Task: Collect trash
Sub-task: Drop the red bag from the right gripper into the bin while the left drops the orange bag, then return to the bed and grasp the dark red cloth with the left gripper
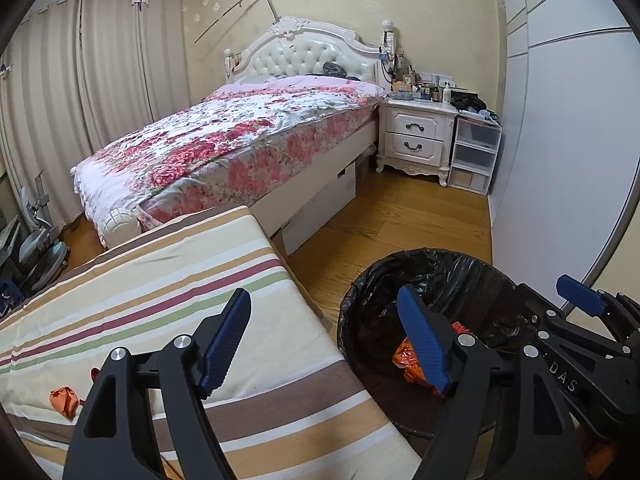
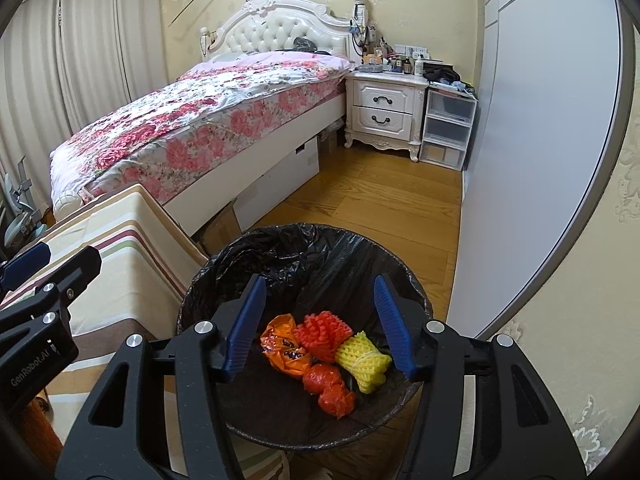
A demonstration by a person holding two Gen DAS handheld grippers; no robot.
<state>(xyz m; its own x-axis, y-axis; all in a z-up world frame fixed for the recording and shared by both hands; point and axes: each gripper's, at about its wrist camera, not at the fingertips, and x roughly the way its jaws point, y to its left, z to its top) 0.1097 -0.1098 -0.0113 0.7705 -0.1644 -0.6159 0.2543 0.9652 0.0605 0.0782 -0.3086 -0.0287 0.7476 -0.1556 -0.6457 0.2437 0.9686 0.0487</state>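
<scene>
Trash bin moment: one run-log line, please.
left gripper: open, empty | right gripper: open above black-lined trash bin | bin: orange, red, yellow crumpled wrappers | striped cushion: orange scrap left

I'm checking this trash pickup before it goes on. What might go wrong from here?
1. An orange wrapper lies on the striped cushion, partly hidden behind the left gripper, so it may be missed.
2. The right gripper hangs open inside the trash bin; its fingers might snag the black liner when lifting out.
</scene>
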